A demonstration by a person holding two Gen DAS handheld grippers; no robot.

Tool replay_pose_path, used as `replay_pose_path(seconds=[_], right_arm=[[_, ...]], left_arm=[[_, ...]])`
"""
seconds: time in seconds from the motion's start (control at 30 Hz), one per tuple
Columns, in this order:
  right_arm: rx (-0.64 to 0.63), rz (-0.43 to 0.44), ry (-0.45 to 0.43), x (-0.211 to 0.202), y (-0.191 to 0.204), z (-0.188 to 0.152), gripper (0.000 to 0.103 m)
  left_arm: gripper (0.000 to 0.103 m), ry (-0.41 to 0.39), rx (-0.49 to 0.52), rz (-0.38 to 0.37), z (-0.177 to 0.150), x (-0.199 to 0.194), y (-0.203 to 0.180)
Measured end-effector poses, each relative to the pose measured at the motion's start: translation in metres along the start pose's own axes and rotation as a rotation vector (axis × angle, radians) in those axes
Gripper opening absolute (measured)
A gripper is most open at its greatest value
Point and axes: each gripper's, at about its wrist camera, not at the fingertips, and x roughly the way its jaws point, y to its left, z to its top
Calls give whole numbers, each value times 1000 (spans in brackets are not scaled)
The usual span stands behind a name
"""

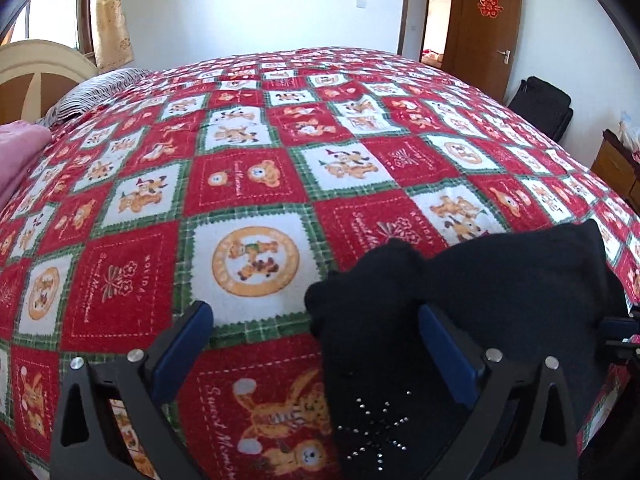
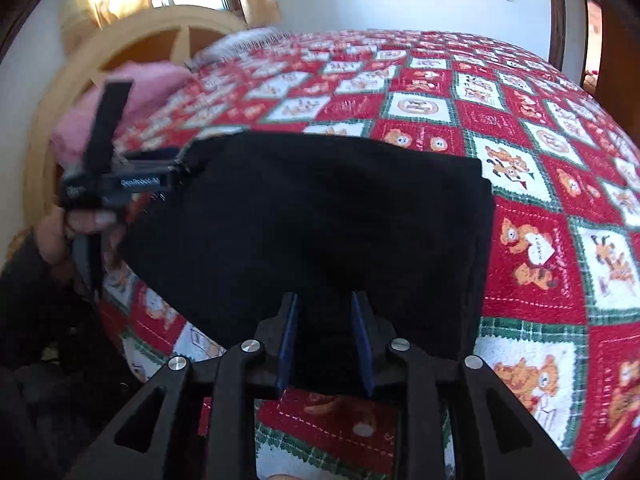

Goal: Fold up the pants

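The black pants (image 2: 312, 220) lie folded into a thick rectangle on the red patterned blanket (image 2: 532, 248). My right gripper (image 2: 325, 312) is shut on the near edge of the pants, its blue pads pinching the thick fabric. My left gripper (image 1: 316, 320) is open above the blanket; the pants (image 1: 500, 280), with a rhinestone star, bunch up against its right finger (image 1: 448, 344) and are not pinched. In the right wrist view the left gripper (image 2: 176, 168) sits at the pants' far left corner.
The blanket (image 1: 248, 184) covers a large bed. A pink cloth (image 1: 20, 152) and a striped pillow (image 1: 92, 92) lie by the wooden headboard (image 2: 132, 44). A black bag (image 1: 544, 104) and an open door (image 1: 484, 24) are beyond the bed.
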Motion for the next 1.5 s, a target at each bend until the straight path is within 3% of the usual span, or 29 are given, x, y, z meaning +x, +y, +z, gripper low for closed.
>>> replay_pose_path(seconds=[0.1, 0.23, 0.33, 0.5, 0.73, 0.9, 0.97, 1.1, 1.23, 1.33, 1.4, 1.5], right_arm=[[22, 37, -9, -10, -3, 10, 29], [9, 29, -129, -31, -3, 28, 30], [35, -17, -193, -31, -19, 53, 34], [147, -25, -34, 14, -59, 69, 34], [150, -40, -120, -31, -60, 47, 34], [103, -40, -32, -45, -37, 13, 34], [81, -68, 10, -41, -32, -1, 19], [73, -102, -4, -45, -32, -6, 6], [22, -127, -36, -58, -19, -8, 6], [22, -160, 31, -37, -29, -16, 6], [66, -121, 20, -37, -39, -16, 6], [97, -88, -17, -49, -44, -11, 21]], left_arm=[[103, -45, 18, 27, 6, -17, -7], [103, -90, 44, -22, 20, -34, -26], [103, -75, 83, -62, 26, -30, -44], [103, 2, 141, -70, 17, -4, -71], [103, -39, 127, -89, 13, -27, -67], [103, -30, 98, -74, 6, -28, -57], [103, -17, 78, -71, 4, -24, -53], [103, -19, 65, -69, 1, -26, -49], [103, -24, 59, -64, -1, -25, -45], [103, -18, 55, -76, -4, -23, -44], [103, -33, 67, -71, -5, -27, -42], [103, -54, 56, -63, -6, -32, -33]])
